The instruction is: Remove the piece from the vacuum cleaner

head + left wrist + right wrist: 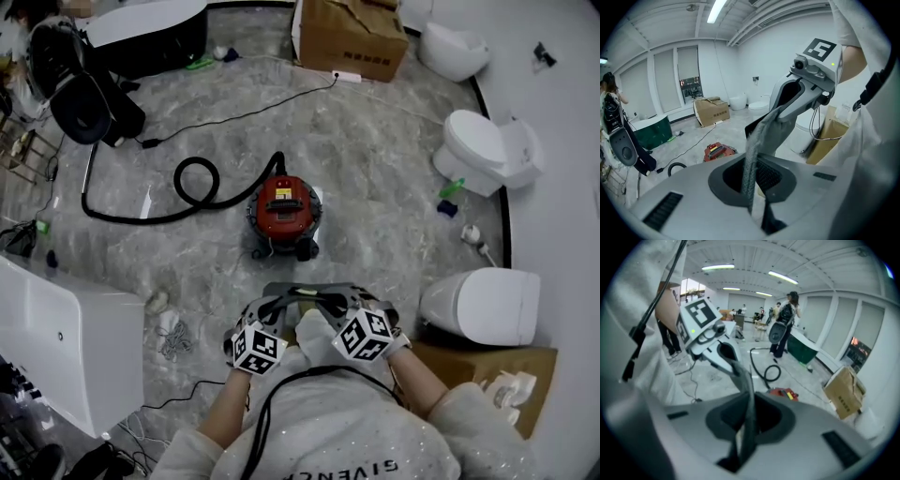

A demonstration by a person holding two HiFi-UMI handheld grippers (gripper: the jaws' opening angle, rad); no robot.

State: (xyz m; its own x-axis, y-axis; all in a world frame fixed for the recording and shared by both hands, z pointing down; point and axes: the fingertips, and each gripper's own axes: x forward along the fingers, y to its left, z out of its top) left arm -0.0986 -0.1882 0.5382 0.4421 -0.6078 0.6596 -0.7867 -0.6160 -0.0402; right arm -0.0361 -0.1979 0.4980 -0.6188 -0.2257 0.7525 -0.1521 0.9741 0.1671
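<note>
Grey marble floor (375, 169), red vacuum cleaner (286, 211) mid-frame. Left gripper (757, 206) and right gripper (743, 446), lower centre, jaws narrow, both pinching grey cloth filter piece (763, 133) stretched between them.

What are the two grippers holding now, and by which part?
Both hold one grey cloth piece: the left gripper pinches one edge, the right gripper the opposite edge.
</note>
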